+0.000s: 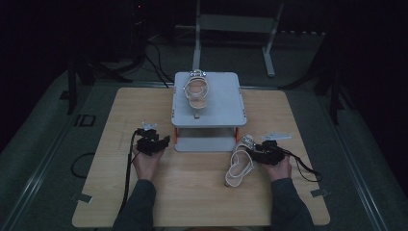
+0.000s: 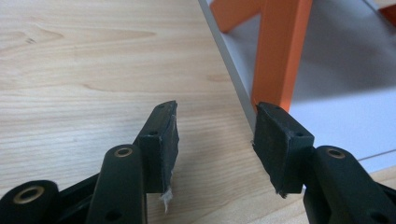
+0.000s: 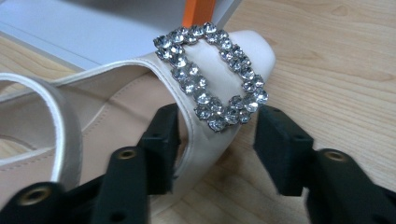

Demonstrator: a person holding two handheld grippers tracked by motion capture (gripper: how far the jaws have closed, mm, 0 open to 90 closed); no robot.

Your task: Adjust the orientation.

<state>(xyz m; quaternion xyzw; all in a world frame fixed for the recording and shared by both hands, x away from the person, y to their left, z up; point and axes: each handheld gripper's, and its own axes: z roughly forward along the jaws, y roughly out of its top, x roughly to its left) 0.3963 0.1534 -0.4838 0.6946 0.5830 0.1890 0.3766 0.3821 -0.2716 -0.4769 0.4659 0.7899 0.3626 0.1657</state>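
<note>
One wooden table (image 1: pixel 192 192), dark room

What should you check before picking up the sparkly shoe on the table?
1. Right gripper open around the shoe's toe edge: ok.
2. Sparkly buckle clear of the pads: cannot tell, it sits very close.
3. Left gripper open and holding nothing: ok.
4. Space beside the other shoe on top of the rack: ok.
5. Shoe clear of the orange leg: cannot tell.
</note>
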